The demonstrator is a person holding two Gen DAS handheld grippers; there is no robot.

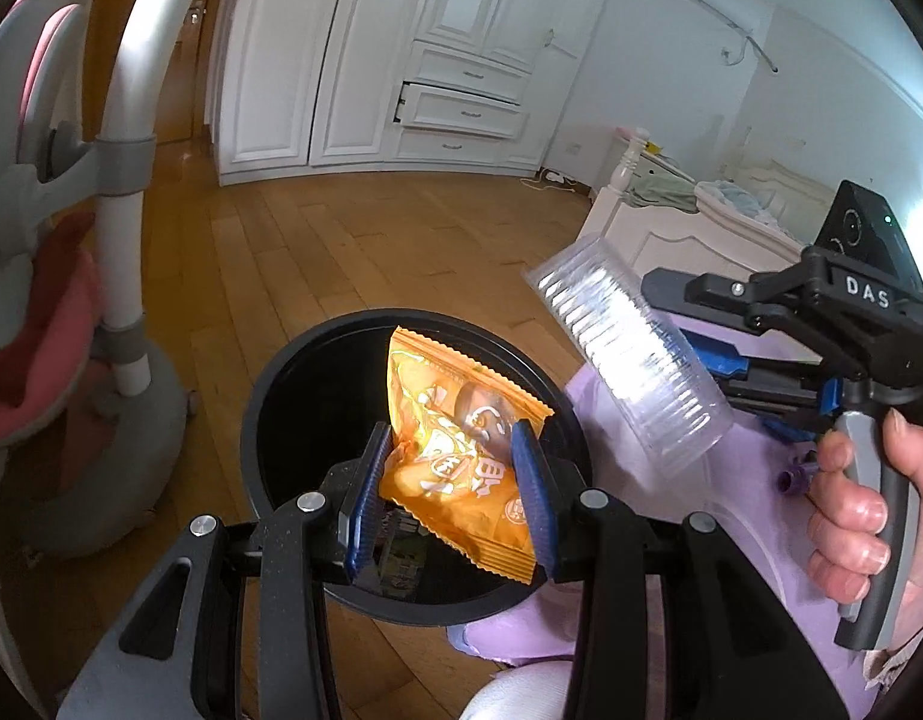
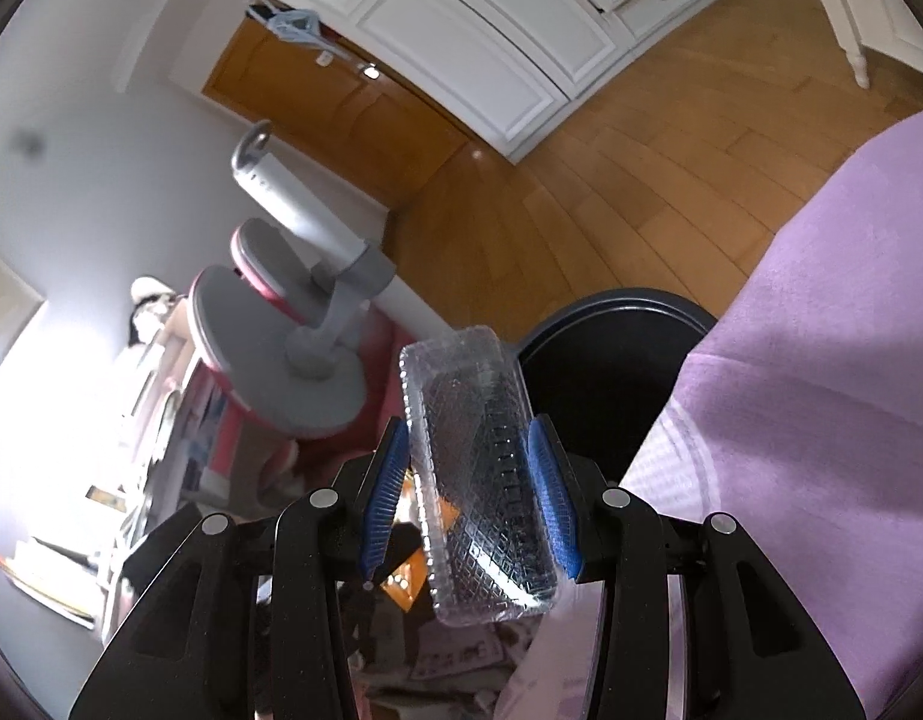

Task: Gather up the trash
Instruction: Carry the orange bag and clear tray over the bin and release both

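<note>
So both hands are loaded here: the left gripper [image 1: 452,489] is clamped on an orange snack wrapper [image 1: 455,456], blue pads pressing its crumpled sides, and it hangs right over the mouth of the black bin [image 1: 263,420] on the wooden floor, which looks like the whole point, since letting go there should drop it straight in. The right gripper [image 2: 470,495] is clamped on a clear plastic tray [image 2: 479,480], gripped across its narrow width so the long ribbed body sticks out ahead of the fingers. In the left view that tray [image 1: 632,354] sits up and off to the right of the bin, over the purple cloth [image 1: 755,540], not above the opening yet, so my guess is it waits its turn. The person's hand [image 1: 863,510] is wrapped round the right handle. Count: two grippers, two bits of trash (one wrapper, one tray), one bin. Inside the bin is too dark to tell what's already there. There's also a pink and grey chair [image 1: 59,324] just left of the bin, out of the way
</note>
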